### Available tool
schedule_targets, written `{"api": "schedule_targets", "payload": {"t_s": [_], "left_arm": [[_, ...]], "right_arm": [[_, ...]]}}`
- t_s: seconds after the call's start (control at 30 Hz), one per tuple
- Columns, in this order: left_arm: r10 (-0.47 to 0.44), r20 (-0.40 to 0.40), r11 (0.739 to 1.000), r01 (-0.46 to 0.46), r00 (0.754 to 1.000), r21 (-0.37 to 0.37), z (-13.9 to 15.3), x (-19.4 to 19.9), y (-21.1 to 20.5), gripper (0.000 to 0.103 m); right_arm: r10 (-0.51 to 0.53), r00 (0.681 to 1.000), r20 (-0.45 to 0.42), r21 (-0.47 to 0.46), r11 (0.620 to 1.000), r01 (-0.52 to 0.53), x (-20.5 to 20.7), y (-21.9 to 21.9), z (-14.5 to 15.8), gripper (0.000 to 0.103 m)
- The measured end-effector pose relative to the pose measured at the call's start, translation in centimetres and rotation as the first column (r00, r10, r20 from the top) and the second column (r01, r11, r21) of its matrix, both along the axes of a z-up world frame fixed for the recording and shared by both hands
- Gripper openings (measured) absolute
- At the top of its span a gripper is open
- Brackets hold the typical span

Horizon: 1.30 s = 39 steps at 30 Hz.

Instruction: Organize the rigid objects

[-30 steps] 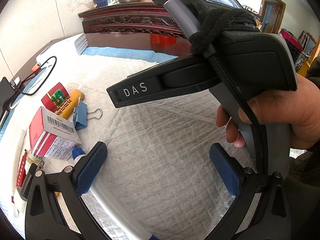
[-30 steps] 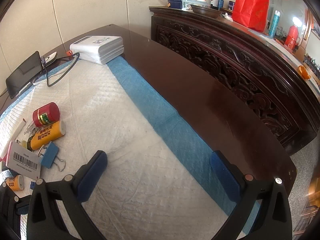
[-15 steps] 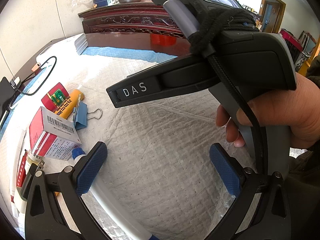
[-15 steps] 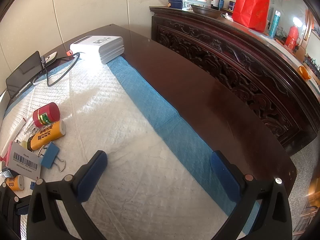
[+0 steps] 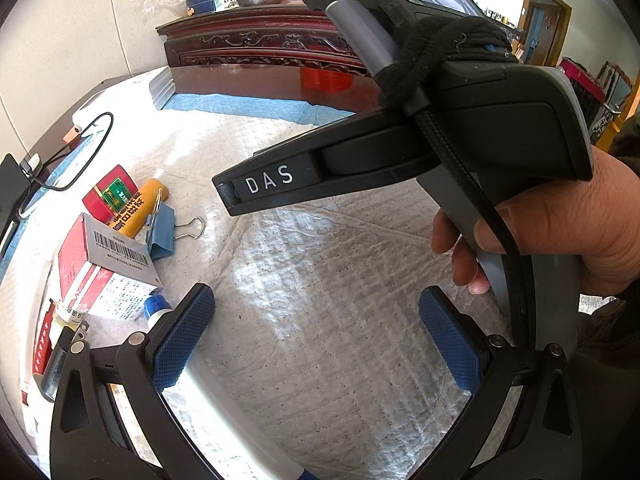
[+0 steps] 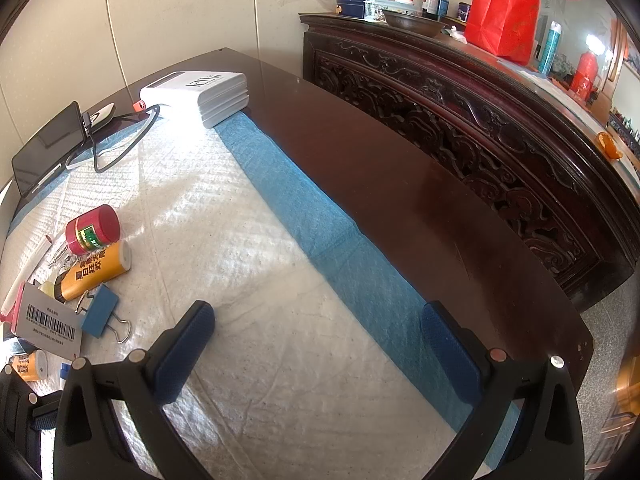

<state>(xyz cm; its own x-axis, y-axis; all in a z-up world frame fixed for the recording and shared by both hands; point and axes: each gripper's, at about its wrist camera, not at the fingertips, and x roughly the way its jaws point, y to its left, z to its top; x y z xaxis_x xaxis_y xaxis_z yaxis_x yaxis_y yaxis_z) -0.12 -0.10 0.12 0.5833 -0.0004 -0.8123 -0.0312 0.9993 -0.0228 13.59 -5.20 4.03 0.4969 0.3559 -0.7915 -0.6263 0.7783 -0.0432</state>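
A cluster of small items lies on the white pad at the left: a red jar (image 6: 93, 229), an orange tube (image 6: 94, 270), a blue binder clip (image 6: 101, 316) and a red-and-white barcoded box (image 5: 105, 266). In the left wrist view the red jar (image 5: 110, 194), orange tube (image 5: 138, 208) and binder clip (image 5: 163, 232) sit beyond the box. My left gripper (image 5: 316, 336) is open over bare pad, right of the cluster. A white pen (image 5: 236, 416) lies under its left finger. My right gripper (image 6: 318, 346) is open above the pad's blue edge, nothing between its fingers.
The right gripper's body (image 5: 440, 152), held by a hand (image 5: 560, 232), fills the upper right of the left wrist view. A white box (image 6: 198, 94), a phone (image 6: 48, 146) and a cable (image 6: 116, 148) lie at the far end. A carved cabinet (image 6: 480, 120) borders the dark table (image 6: 400, 200).
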Motion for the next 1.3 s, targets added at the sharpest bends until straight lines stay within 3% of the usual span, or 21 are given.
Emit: {"api": "schedule_targets", "payload": {"t_s": [0.37,0.53,0.7,0.8,0.9,1.0,1.1,1.2,1.27,1.3], "left_arm": [[0.003,0.0,1.0,-0.003,1.0,-0.002,0.0,-0.1,0.0,0.102],[0.047,-0.057,0.999,-0.048,0.997,-0.013,0.9,-0.9,-0.6,0.102],[0.181,0.07,0.983,-0.177,0.981,-0.051,6.3,-5.9,1.1,0.102],[0.346,0.143,0.937,-0.335,0.927,-0.096,9.4,-10.5,3.6,0.103],[0.526,0.168,0.851,-0.513,0.834,-0.116,10.7,-15.8,6.1,0.103],[0.656,0.129,0.755,-0.644,0.744,-0.121,10.0,-20.4,8.2,0.103],[0.74,0.053,0.671,-0.729,0.671,-0.136,8.0,-24.1,9.4,0.102],[0.785,-0.022,0.606,-0.775,0.619,-0.18,6.1,-25.9,10.2,0.097],[0.787,-0.045,0.596,-0.776,0.616,-0.207,5.6,-26.0,10.1,0.096],[0.779,-0.047,0.603,-0.768,0.625,-0.215,5.5,-25.8,10.0,0.095]], "right_arm": [[0.0,1.0,0.0,-0.001,1.0,0.0,0.0,0.0,0.0,0.103],[0.0,1.0,0.0,0.0,1.0,0.0,0.0,0.0,0.0,0.103],[0.0,1.0,0.0,-0.001,1.0,0.0,0.0,0.0,0.0,0.103],[0.0,1.0,0.0,0.0,1.0,0.0,0.0,0.0,0.0,0.103],[0.023,1.0,-0.002,-0.004,1.0,-0.023,-0.1,0.2,0.0,0.103],[0.087,0.995,-0.056,0.002,0.996,-0.087,-0.1,-0.1,0.3,0.103],[0.161,0.987,-0.016,0.083,0.984,-0.159,-1.1,-1.1,2.6,0.103],[0.298,0.954,0.026,0.158,0.941,-0.298,-2.9,-1.1,5.2,0.103],[0.384,0.923,0.03,0.183,0.905,-0.383,-4.1,-0.4,6.3,0.103],[0.414,0.91,0.028,0.184,0.892,-0.412,-4.6,0.1,6.6,0.103]]}}
